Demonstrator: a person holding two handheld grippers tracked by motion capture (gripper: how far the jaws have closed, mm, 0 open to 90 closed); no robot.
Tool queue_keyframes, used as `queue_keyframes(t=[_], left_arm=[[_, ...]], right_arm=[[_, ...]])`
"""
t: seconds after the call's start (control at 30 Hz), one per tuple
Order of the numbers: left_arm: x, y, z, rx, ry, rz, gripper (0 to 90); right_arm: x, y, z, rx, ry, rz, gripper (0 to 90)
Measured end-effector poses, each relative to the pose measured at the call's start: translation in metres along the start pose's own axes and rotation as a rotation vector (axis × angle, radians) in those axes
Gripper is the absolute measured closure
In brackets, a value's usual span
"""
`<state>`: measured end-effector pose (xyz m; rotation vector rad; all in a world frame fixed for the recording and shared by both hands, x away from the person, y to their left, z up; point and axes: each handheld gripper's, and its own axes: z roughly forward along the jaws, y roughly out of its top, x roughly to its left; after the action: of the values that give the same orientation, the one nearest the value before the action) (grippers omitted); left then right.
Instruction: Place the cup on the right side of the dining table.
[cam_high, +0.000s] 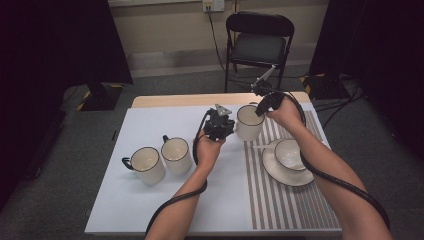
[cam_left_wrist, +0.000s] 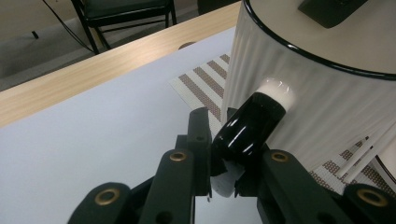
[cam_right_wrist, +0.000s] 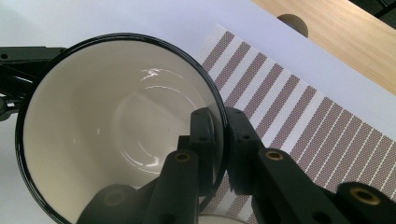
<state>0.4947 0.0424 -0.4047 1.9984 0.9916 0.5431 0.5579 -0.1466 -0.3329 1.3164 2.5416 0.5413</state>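
Between my two hands, the white ribbed ceramic mug with a black rim (cam_high: 248, 122) sits at the striped placemat's (cam_high: 290, 200) edge. My left gripper (cam_left_wrist: 223, 140) is clamped on its glossy black handle (cam_left_wrist: 250, 127), my right gripper (cam_right_wrist: 217, 140) pinches the rim wall. Uneven lifting could twist the mug, slipping the slick handle or tipping it toward the cup on its saucer (cam_high: 289, 156).

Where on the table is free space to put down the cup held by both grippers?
The held cup could go on the bare white mat behind the two cups, or on the wide strip near the front edge. The striped mat is free in front of the saucer. Around the saucer it is crowded.
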Motion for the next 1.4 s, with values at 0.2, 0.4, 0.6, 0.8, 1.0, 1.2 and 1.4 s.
queue_keyframes(t=[0.2,0.4,0.6,0.8,1.0,1.2,1.4], left_arm=[[-0.001,0.001,0.004,-0.001,0.001,0.002,80.4],[-0.002,0.000,0.009,0.008,0.002,-0.004,80.4],[-0.003,-0.002,0.015,0.015,-0.005,-0.010,80.5],[-0.004,-0.002,0.020,0.016,-0.007,-0.017,80.6],[-0.004,-0.002,0.025,0.022,-0.010,-0.025,80.6],[-0.005,-0.003,0.030,0.027,-0.015,-0.031,80.6],[-0.004,-0.004,0.034,0.036,-0.016,-0.032,80.5]], right_arm=[[-0.003,-0.001,0.002,-0.001,-0.001,0.006,82.9],[-0.006,-0.002,0.005,0.001,-0.002,0.011,82.9],[-0.011,-0.005,0.010,0.003,-0.004,0.015,82.8],[-0.013,-0.007,0.012,0.003,-0.008,0.024,82.9],[-0.016,-0.008,0.014,0.004,-0.010,0.029,82.9],[-0.018,-0.008,0.017,0.011,-0.013,0.033,82.8],[-0.020,-0.009,0.021,0.013,-0.014,0.032,82.8]])
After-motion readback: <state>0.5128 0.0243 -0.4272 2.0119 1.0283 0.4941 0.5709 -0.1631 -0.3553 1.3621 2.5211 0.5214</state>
